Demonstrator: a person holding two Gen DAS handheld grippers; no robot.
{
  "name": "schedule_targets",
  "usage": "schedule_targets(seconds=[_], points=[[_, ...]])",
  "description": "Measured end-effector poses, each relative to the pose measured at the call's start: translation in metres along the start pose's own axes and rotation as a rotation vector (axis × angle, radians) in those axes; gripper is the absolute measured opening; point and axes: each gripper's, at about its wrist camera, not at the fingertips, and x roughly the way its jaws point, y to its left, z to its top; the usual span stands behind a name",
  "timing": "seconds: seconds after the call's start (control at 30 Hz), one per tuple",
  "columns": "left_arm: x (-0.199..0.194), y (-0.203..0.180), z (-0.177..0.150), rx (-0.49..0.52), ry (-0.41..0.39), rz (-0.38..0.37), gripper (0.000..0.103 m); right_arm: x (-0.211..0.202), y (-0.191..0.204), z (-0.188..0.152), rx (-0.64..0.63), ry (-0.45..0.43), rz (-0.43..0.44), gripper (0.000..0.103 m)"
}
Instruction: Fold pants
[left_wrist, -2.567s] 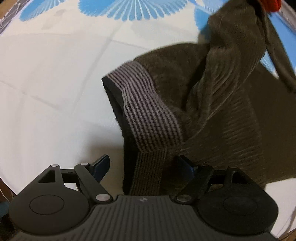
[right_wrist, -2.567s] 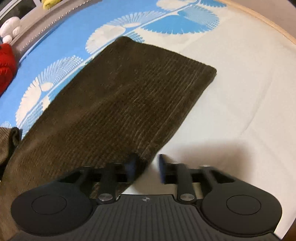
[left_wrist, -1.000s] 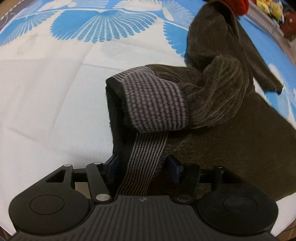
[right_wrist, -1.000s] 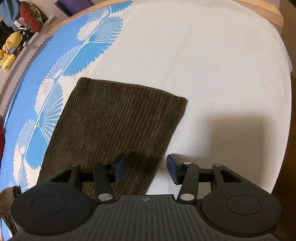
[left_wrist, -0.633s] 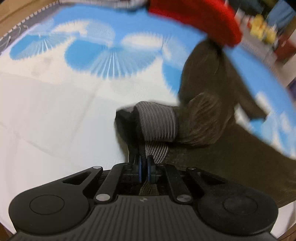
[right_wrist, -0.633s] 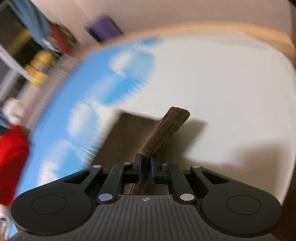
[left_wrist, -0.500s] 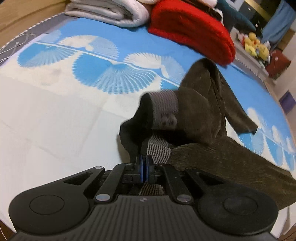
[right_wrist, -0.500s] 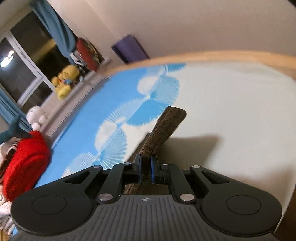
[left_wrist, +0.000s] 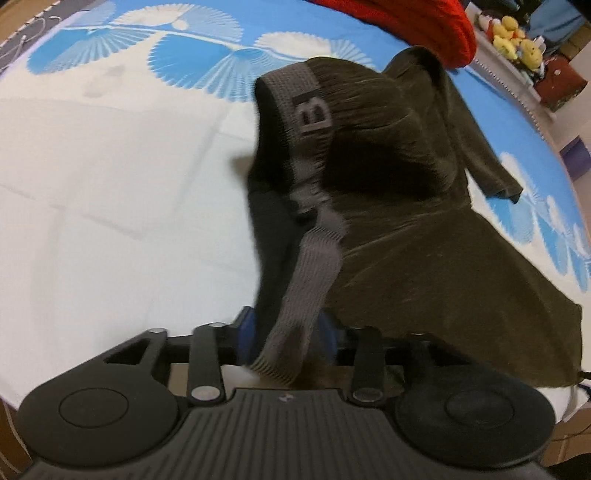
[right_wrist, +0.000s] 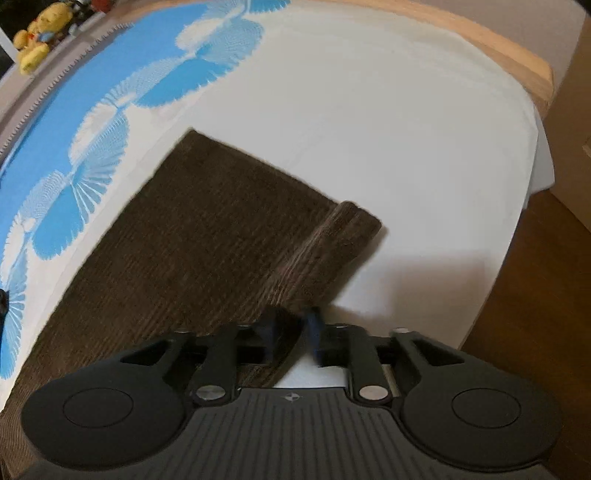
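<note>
**Both grippers loosening on brown pants on a bed**

White bedding with a blue fan print covers the bed beneath both tools, and a wooden bed edge curves beyond the right one.

Seen from the left wrist, the left gripper points steeply down. Its jaws have just been opening and stand partly apart. The grey ribbed waistband of the brown pants hangs between its blue pads; whether they still press the band cannot be told. Ahead of the gripper the waist end is bunched up, with one leg trailing off to the right. A red cushion and yellow soft toys sit far ahead.

Seen from the right wrist, the right gripper also points down, its jaws having just been opening to a partial gap. A raised fold at the leg hem runs from just ahead into that gap, nearer the left pad; contact is unclear through motion blur. The leg lies flat, ahead and left.
</note>
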Motion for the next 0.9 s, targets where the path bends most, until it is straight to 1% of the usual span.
schedule_targets(seconds=[0.03, 0.07, 0.13, 0.2, 0.27, 0.3, 0.33, 0.37, 0.4, 0.43, 0.47, 0.5, 0.53, 0.57, 0.63, 0.67, 0.7, 0.73, 0.77, 0.83, 0.9], points=[[0.004, -0.002, 0.002, -0.001, 0.001, -0.006, 0.048, 0.002, 0.004, -0.001, 0.001, 0.015, -0.001, 0.045], [0.01, -0.004, 0.002, -0.004, 0.005, -0.006, 0.054, 0.006, 0.004, -0.002, -0.001, 0.033, -0.007, 0.046], [0.024, -0.007, 0.005, -0.001, 0.024, 0.018, 0.061, 0.009, 0.005, -0.007, -0.001, 0.061, -0.022, 0.046], [0.039, -0.011, 0.008, 0.006, 0.03, 0.043, 0.062, 0.014, 0.005, -0.007, 0.018, 0.072, -0.027, 0.046], [0.054, -0.012, 0.012, 0.008, 0.077, 0.07, 0.062, 0.015, 0.006, -0.006, 0.021, 0.065, -0.03, 0.046], [0.058, -0.013, 0.013, 0.015, 0.077, 0.069, 0.062, 0.015, 0.007, -0.006, 0.011, 0.061, -0.033, 0.044], [0.062, -0.014, 0.013, 0.027, 0.074, 0.066, 0.062, 0.015, 0.01, -0.006, 0.0, 0.052, -0.034, 0.031], [0.067, -0.017, 0.014, 0.049, 0.092, 0.075, 0.062, 0.014, 0.011, -0.007, -0.007, 0.043, -0.032, 0.022], [0.07, -0.021, 0.014, 0.077, 0.101, 0.083, 0.062, 0.013, 0.011, -0.006, -0.009, 0.03, -0.032, 0.008], [0.071, -0.025, 0.013, 0.114, 0.105, 0.093, 0.059, 0.014, 0.013, -0.002, -0.003, 0.017, -0.021, 0.008], [0.072, -0.03, 0.011, 0.155, 0.104, 0.11, 0.05, 0.01, 0.013, 0.0, 0.017, -0.007, 0.009, 0.008], [0.071, -0.032, 0.01, 0.181, 0.099, 0.115, 0.045, 0.005, 0.013, 0.001, 0.03, -0.035, 0.041, 0.007], [0.067, -0.032, 0.01, 0.189, 0.091, 0.104, 0.023, -0.002, 0.015, 0.003, 0.028, -0.076, 0.078, 0.007], [0.061, -0.03, 0.012, 0.182, 0.071, 0.098, 0.01, -0.009, 0.018, 0.004, 0.021, -0.117, 0.112, 0.007], [0.043, -0.018, 0.016, 0.116, 0.018, 0.07, 0.008, -0.027, 0.025, 0.005, -0.006, -0.207, 0.174, 0.006], [0.032, -0.012, 0.017, 0.085, -0.019, 0.05, 0.007, -0.034, 0.027, 0.005, -0.021, -0.243, 0.176, 0.006], [0.021, -0.008, 0.015, 0.075, -0.047, 0.03, 0.007, -0.04, 0.026, 0.004, -0.022, -0.27, 0.18, 0.006], [0.013, -0.008, 0.012, 0.09, -0.067, 0.021, 0.007, -0.044, 0.024, 0.006, -0.015, -0.281, 0.184, 0.006], [0.008, -0.008, 0.007, 0.116, -0.071, 0.028, 0.007, -0.046, 0.022, 0.006, -0.01, -0.283, 0.174, 0.006], [0.003, -0.005, -0.004, 0.14, -0.043, 0.047, 0.007, -0.041, 0.02, 0.006, -0.013, -0.256, 0.126, 0.006], [0.0, 0.003, -0.012, 0.145, -0.006, 0.076, 0.007, -0.035, 0.013, 0.003, 0.003, -0.19, 0.073, 0.006]])
